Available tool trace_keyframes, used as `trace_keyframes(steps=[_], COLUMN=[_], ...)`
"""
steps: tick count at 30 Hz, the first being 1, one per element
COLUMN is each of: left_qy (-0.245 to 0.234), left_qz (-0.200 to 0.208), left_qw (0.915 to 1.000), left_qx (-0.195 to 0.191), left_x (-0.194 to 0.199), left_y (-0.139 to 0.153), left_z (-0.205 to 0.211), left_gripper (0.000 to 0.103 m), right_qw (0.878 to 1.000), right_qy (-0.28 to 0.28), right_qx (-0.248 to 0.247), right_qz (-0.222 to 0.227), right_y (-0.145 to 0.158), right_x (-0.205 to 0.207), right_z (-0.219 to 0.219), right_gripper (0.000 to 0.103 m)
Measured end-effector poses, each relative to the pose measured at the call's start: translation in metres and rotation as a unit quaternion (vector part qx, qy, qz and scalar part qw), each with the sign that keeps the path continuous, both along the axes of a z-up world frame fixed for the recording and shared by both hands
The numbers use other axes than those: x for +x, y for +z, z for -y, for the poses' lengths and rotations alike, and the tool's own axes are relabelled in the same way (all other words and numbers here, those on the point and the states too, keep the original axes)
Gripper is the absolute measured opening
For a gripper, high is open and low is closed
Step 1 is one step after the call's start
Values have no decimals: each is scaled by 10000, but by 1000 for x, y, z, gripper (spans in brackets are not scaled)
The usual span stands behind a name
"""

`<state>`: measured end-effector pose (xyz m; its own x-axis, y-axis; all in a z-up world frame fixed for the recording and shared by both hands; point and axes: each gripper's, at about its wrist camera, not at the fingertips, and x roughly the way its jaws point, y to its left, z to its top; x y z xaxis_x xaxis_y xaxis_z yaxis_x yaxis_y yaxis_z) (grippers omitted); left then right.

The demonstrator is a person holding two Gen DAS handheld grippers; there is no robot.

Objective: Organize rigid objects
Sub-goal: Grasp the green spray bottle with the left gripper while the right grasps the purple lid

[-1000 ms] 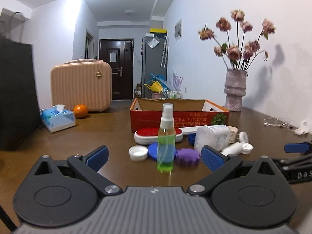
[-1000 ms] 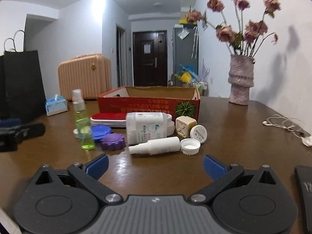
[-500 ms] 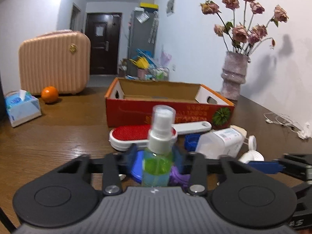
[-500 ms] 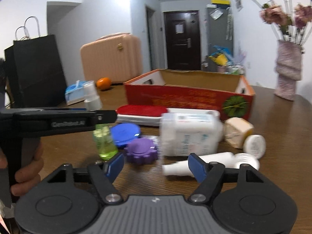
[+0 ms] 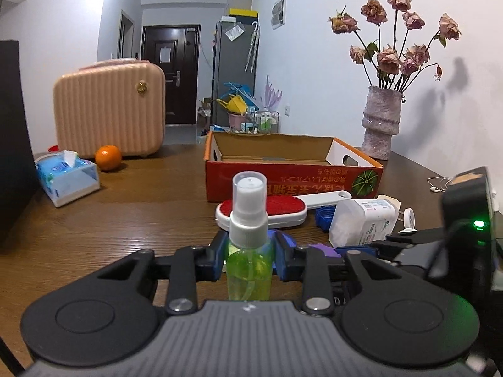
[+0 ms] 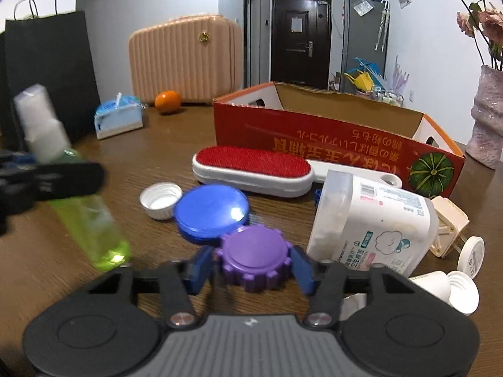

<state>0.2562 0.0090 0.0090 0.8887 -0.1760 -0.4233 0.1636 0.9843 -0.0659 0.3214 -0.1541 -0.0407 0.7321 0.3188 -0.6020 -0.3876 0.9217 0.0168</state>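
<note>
My left gripper (image 5: 250,259) is shut on a green spray bottle (image 5: 249,245) with a white pump top, held upright; the bottle also shows tilted at the left of the right wrist view (image 6: 67,182). My right gripper (image 6: 253,265) is shut on a purple cog-shaped lid (image 6: 255,256) that sits on the table. Behind them stands an open red cardboard box (image 6: 330,144), also seen in the left wrist view (image 5: 292,176). In front of the box lie a red lint brush (image 6: 253,168), a blue round lid (image 6: 212,213), a white cap (image 6: 161,199) and a white jar on its side (image 6: 374,229).
A beige block (image 6: 449,226), small white caps (image 6: 470,253) and a white tube (image 6: 446,286) lie at the right. A tissue pack (image 5: 67,179), an orange (image 5: 108,157), a pink suitcase (image 5: 110,116), a black bag (image 6: 47,72) and a vase of dried flowers (image 5: 380,122) stand around the wooden table (image 5: 141,213).
Both grippers moved forward and closed: the left on the green spray bottle, the right on the purple lid. The bottle is now raised and tilted in the right wrist view.
</note>
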Motion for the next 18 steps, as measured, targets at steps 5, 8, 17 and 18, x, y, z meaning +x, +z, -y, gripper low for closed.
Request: trace_keyframes(steps=[5, 8, 17, 18], left_qy=[25, -12, -238, -293], left_qz=[134, 220, 518, 567], left_qw=[9999, 9998, 9981, 9975], left_qx=[34, -24, -253, -305], left_x=[-20, -36, -36, -22], left_y=[9, 15, 44, 53], left_z=[-7, -10, -3, -2], left_gripper=[31, 31, 31, 31], right_qw=[9998, 9993, 9930, 9920], right_qy=[-79, -72, -367, -379], right_qx=[93, 277, 753, 751], right_qz=[136, 228, 828, 943], right_y=[7, 16, 76, 88], right_x=[-22, -58, -82, -66], right_z=[6, 23, 89, 98], right_gripper=[51, 51, 51, 51])
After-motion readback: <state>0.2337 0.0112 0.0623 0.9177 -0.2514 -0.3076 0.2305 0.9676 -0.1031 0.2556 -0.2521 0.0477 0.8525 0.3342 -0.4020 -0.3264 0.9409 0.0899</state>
